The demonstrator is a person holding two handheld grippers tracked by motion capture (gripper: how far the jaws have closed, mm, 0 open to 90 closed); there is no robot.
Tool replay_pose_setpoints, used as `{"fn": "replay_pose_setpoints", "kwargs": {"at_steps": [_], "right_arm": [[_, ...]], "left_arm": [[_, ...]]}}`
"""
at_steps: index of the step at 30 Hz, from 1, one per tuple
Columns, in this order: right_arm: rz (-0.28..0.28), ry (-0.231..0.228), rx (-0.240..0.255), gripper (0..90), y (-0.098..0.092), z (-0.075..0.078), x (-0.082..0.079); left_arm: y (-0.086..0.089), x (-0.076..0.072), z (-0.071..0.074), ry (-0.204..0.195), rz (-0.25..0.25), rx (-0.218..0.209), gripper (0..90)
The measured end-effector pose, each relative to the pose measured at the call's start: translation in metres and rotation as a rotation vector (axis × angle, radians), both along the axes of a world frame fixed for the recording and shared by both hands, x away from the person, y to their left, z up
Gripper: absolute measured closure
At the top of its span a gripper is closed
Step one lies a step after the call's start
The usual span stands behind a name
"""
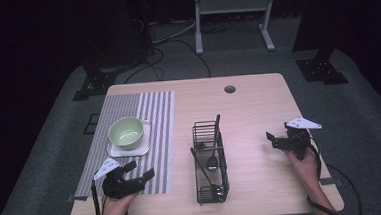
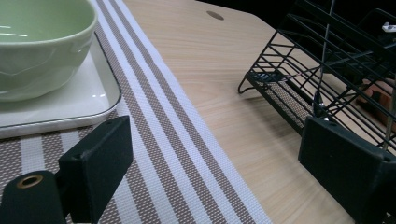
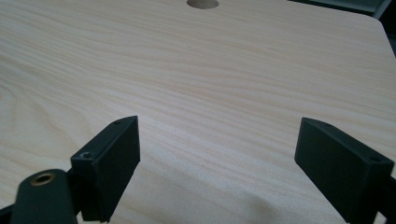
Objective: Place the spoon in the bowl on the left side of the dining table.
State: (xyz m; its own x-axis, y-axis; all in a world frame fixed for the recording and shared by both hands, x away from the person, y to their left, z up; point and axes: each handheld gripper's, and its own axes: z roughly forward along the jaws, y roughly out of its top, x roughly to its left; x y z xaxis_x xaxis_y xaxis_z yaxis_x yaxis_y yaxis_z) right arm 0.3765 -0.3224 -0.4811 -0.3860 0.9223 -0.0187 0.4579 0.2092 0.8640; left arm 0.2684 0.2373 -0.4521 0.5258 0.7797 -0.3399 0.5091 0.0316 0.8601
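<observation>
A pale wooden table [image 1: 258,108] with a fine lengthwise grain and rounded corners is seen from above, with a round cable hole [image 1: 230,89] near its far edge. On its left part a woven placemat [image 1: 156,119] is laid, striped brown and white on one half and finely lined on the other. On the mat a glossy white square plate [image 1: 142,149] with rounded corners is set, and a smooth pale green ceramic bowl [image 1: 126,131] stands on it.

Near the middle of the table a black wire cutlery caddy [image 1: 211,161] with a mesh floor is placed (long, narrow and open-topped). Dark utensils are held inside it; a spoon-like bowl and thin handles can be made out, but their exact kinds cannot be told against the black wires.

The left gripper [image 1: 137,172] is held low over the near end of the placemat, just in front of the plate and left of the caddy. Its two blocky matte black jaws are spread wide with nothing between them. In the left gripper view the bowl and plate are cut off by the left edge, and the caddy by the right.

The right gripper [image 1: 274,140] is held over bare wood to the right of the caddy, well apart from it. Its jaws are likewise spread wide and empty.
</observation>
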Motion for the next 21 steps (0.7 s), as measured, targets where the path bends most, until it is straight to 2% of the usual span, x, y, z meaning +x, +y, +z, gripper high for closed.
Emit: {"fn": "replay_pose_setpoints", "kwargs": {"at_steps": [21], "right_arm": [[-0.001,0.002,-0.007,13.1,0.001,0.0,0.0]], "left_arm": [[-0.015,-0.005,0.006,-0.015,-0.052,-0.015,9.3]]}}
